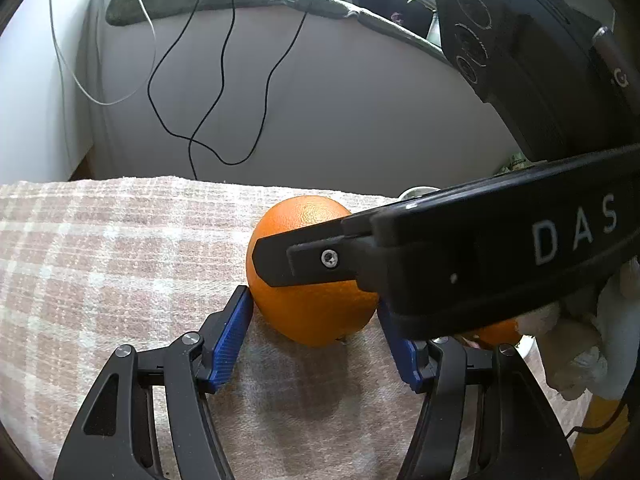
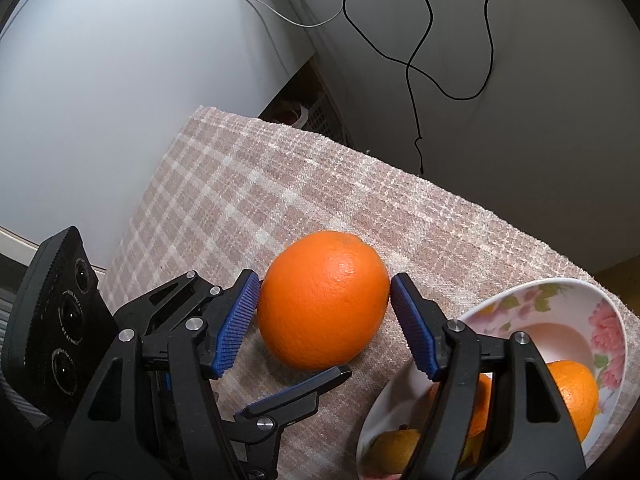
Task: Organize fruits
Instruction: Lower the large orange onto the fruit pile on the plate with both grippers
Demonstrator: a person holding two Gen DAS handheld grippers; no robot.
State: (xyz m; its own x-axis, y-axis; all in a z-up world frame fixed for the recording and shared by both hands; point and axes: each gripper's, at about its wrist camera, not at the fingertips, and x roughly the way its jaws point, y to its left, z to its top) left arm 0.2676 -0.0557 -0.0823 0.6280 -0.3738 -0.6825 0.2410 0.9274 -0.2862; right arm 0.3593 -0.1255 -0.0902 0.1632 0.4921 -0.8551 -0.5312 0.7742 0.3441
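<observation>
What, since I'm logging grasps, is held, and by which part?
The orange, on the cloth, sits between the pads of the right claw at its widest sides; a firm grip cannot be told.

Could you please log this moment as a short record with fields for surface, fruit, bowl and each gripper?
surface: checked cloth
fruit: one orange resting on the cloth
bowl: floral bowl to the right, holding more fruit
left gripper: jaws around the orange, one blue pad at its side, contact on the other hidden
right gripper: jaws around the same orange, pads at its sides
background: black cables hanging
</observation>
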